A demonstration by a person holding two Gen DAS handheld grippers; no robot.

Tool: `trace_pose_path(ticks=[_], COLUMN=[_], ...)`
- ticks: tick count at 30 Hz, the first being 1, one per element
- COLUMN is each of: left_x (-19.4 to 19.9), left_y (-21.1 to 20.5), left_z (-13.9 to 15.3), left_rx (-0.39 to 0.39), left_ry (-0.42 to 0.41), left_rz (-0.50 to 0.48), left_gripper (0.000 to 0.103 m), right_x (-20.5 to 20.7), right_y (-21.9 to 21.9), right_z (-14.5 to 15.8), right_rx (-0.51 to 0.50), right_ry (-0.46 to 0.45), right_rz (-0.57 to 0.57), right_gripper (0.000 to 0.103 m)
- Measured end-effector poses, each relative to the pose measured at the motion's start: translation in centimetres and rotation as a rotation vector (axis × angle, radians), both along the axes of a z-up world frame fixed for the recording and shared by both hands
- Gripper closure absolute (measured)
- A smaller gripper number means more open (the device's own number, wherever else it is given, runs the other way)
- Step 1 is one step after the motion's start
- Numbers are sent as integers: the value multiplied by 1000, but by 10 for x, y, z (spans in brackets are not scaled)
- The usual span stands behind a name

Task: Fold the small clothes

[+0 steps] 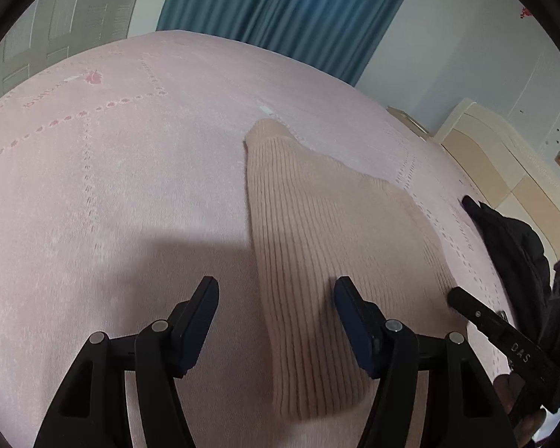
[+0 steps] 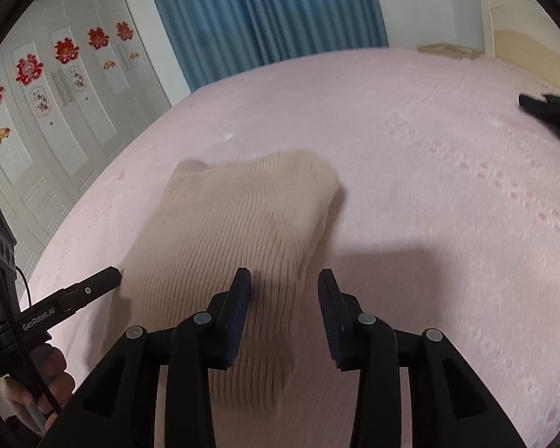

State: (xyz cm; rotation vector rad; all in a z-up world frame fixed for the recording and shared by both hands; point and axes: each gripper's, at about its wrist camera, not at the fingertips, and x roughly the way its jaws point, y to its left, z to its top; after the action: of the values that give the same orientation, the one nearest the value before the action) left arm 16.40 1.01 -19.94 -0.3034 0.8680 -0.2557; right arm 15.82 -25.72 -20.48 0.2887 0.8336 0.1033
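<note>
1. Left gripper (image 1: 276,291), jaws apart, empty.
2. Right gripper (image 2: 283,283), jaws apart, empty.
3. One beige ribbed garment (image 1: 317,242), folded, on the pink bed (image 1: 112,186), at 12 o'clock of both grippers; near edge hidden, blurred.
4. One black garment (image 1: 515,246), 3 o'clock, cut off.

A pink bed (image 2: 410,149) with a patterned cover fills both views. Blue curtains (image 2: 265,18) hang beyond its far edge. White wardrobe doors (image 2: 67,112) with red paper cut-outs (image 2: 28,69) stand past its left edge. A cream headboard (image 1: 504,156) rises at the right edge, and a black garment (image 1: 511,239) lies by that edge.
</note>
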Motion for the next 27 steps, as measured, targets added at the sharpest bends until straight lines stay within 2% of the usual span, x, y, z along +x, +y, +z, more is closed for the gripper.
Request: trace_pose_path(ticks=[1, 2, 4, 8, 12, 15, 17, 19, 21, 23, 25, 27], left_x=[-8, -14, -29, -47, -61, -67, -68, -73, -76, -84, -95, -108], left_y=[1, 1, 2, 8, 13, 10, 7, 5, 0, -6, -14, -22], left_z=[-1, -2, -3, 0, -1, 0, 2, 7, 15, 25, 43, 65], left_rx=[6, 14, 32, 8, 1, 22, 23, 29, 41, 54, 84, 124], left_ry=[6, 8, 9, 4, 12, 16, 18, 21, 28, 19, -8, -44], left_rz=[-5, -8, -9, 2, 16, 4, -3, -1, 1, -9, -9, -9], left_gripper=[40, 40, 40, 41, 41, 41, 41, 40, 41, 41, 40, 36], right_x=[-6, -10, -18, -28, -23, -27, -37, -50, -59, -69, -84, -94], right_y=[0, 1, 6, 7, -3, -3, -5, -8, -10, -10, -12, -14], right_z=[-1, -2, -2, 5, -8, -9, -4, 5, 12, 21, 34, 47], right_rx=[4, 6, -2, -52, -5, -5, -3, 0, -18, -37, -40, -56], right_ry=[4, 6, -4, -67, 14, 47, 46, 43, 51, 67, 71, 66], right_rz=[2, 3, 7, -51, -119, -113, -117, -123, -123, -111, -102, -112], right_gripper=[66, 72, 96, 97, 97, 88, 75, 67, 66, 61, 59, 55])
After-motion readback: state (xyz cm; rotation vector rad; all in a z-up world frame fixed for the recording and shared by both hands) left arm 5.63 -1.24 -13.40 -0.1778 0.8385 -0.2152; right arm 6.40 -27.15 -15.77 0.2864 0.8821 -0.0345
